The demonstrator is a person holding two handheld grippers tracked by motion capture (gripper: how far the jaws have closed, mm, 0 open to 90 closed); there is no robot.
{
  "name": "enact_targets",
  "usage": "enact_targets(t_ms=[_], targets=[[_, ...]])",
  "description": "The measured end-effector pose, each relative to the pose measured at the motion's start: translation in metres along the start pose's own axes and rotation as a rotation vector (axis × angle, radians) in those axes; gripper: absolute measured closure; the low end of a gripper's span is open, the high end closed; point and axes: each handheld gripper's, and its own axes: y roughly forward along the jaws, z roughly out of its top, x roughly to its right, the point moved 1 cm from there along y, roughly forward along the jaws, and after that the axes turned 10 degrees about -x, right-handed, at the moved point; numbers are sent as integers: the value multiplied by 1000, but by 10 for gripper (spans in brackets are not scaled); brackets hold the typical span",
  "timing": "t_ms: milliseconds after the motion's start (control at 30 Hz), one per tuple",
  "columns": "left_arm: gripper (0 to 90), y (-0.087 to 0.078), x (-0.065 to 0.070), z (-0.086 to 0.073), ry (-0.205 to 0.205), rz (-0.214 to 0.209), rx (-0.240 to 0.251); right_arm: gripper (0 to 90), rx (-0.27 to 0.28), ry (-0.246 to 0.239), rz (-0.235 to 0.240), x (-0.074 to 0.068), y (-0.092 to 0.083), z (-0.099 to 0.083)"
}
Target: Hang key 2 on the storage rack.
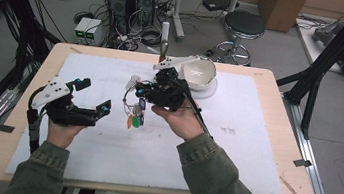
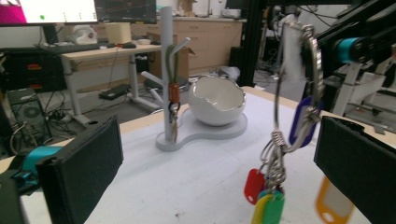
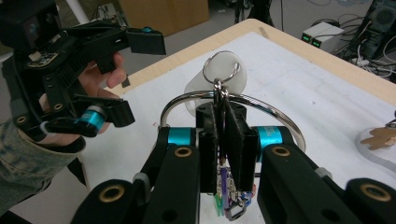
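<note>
- The right claw (image 3: 223, 140) is clenched on the big key ring (image 3: 233, 100), held above the white surface (image 1: 102, 153) just short of the white bowl (image 1: 198, 73).
- The coloured tags (image 2: 266, 200) hang free beneath it, so carry it slowly to limit swinging.
- The left claw (image 1: 94, 98) is released, empty, well to the left of the bowl.
- Probably aim the ring at a peg of the key stand (image 2: 166, 70) beside the bowl, keeping the ring's opening facing the peg.
</note>
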Motion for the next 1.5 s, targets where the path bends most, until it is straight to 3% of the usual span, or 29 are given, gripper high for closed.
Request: enact_targets(t_ms=[200,533,600,767,933,1200,1267,1500], targets=[[38,0,7,8,18,-39,6,835,-9,-10,1,-4,7,-1],[42,6,16,12,39,-60,-27,835,-10,-17,15,-11,17,0],[100,7,16,11,43,-66,-34,835,-8,-17,18,-11,17,0],[133,11,16,10,38,-78,-54,835,0,-19,21,-14,19,1],[167,14,16,8,51,-122,-80,835,1,-22,24,-15,20,2],[331,19,15,4,48,-122,-115,835,3,-19,38,-18,21,2],[361,20,16,3,60,-101,-118,835,2,-22,36,-18,22,2],[653,25,18,1,62,-79,-157,835,-1,-15,43,-20,24,3]])
